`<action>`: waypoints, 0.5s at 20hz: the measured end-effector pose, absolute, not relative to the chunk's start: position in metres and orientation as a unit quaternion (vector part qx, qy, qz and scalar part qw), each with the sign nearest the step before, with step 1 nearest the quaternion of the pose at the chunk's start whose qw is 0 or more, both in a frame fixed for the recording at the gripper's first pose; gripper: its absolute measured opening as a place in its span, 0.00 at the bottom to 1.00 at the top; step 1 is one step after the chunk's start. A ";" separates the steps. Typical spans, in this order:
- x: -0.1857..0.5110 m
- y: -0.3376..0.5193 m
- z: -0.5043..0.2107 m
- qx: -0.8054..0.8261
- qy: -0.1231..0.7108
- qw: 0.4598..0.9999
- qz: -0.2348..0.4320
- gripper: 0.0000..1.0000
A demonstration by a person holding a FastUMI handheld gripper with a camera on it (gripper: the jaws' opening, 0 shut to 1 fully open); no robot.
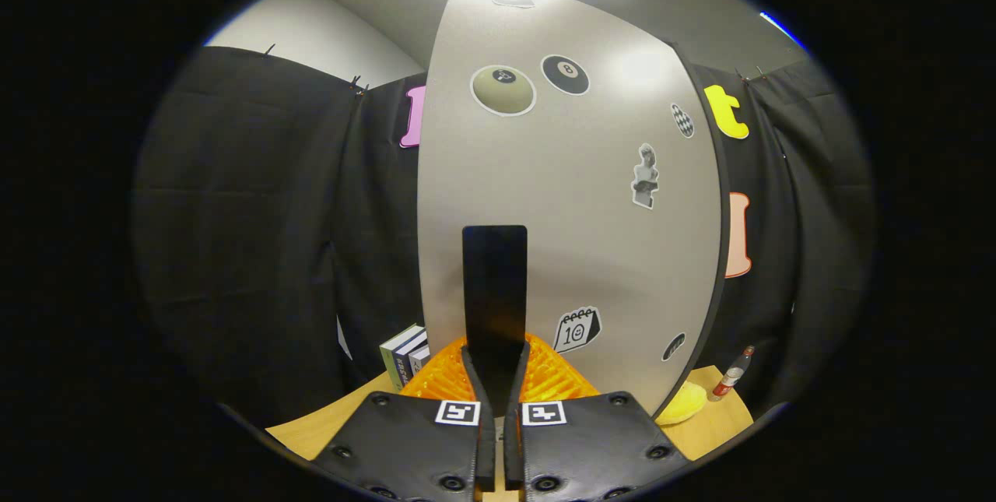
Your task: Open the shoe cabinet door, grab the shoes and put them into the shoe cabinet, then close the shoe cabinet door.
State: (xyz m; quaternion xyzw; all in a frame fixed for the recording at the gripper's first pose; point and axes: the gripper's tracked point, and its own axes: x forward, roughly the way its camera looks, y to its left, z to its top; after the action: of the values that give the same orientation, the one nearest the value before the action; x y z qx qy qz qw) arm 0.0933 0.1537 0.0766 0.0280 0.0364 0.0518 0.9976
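Observation:
The shoe cabinet door (576,198) is a tall grey panel with several stickers, standing right ahead of me and turned so its right edge is nearest. My gripper (496,253) is shut, its two fingers pressed together into one upright bar in front of the door's lower left part. I see nothing between the fingers, and I cannot tell whether their tips touch the panel. An orange ribbed thing (556,377) lies low behind the fingers at the foot of the door; what it is I cannot tell.
The wooden tabletop (327,424) runs under the gripper. A few upright books (405,354) stand left of the door's foot. To the right lie a yellow soft object (683,405) and a small bottle (731,373) beside the door's edge.

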 end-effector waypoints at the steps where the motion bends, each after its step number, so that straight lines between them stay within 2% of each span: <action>1: 0.090 0.151 0.076 0.030 0.036 0.998 0.046 0.06; 10: 0.063 0.120 0.076 0.036 0.035 0.998 0.025 0.05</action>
State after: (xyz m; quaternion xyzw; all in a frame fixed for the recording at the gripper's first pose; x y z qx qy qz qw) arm 0.0629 0.1199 0.0756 0.0359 0.0353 0.0246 0.9984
